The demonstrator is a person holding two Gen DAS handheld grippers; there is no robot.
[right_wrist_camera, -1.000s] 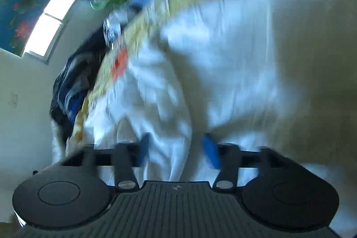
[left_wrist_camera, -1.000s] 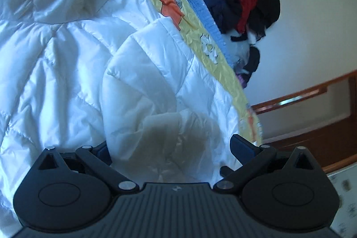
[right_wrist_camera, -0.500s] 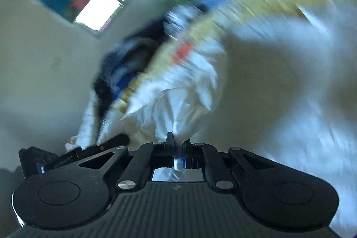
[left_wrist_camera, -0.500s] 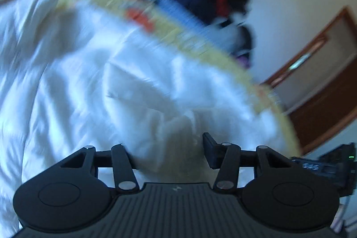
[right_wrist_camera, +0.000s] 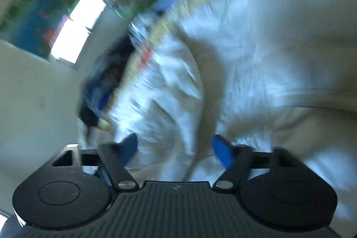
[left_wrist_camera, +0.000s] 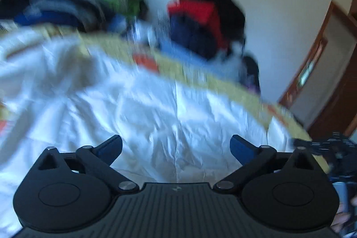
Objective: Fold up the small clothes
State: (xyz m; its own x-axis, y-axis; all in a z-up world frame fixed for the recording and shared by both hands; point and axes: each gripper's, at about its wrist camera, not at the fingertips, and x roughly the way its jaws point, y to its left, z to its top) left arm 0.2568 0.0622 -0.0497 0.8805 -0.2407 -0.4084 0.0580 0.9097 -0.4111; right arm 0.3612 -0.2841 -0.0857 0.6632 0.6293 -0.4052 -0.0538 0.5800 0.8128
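Observation:
A white quilted garment (left_wrist_camera: 142, 104) lies spread over a yellow patterned cover (left_wrist_camera: 200, 79). In the left wrist view my left gripper (left_wrist_camera: 176, 146) hovers just above the white cloth, its jaws opening wide, nothing pinched between the blue pads (left_wrist_camera: 239, 147). The same white garment (right_wrist_camera: 256, 55) fills the right wrist view, blurred by motion. My right gripper (right_wrist_camera: 176, 148) is over a fold of it, jaws opening, and the cloth sits between the blue pads (right_wrist_camera: 222, 152) without being pressed.
A heap of dark, red and blue clothes (left_wrist_camera: 200, 23) is piled against the wall behind the cover. A brown wooden door (left_wrist_camera: 323, 73) is at the right. A bright window (right_wrist_camera: 75, 26) and a colourful wall picture (right_wrist_camera: 33, 15) appear at the left.
Both grippers pinched in on the white cloth half a second ago and have since spread apart. Both views have swung and pulled back, showing more of the room.

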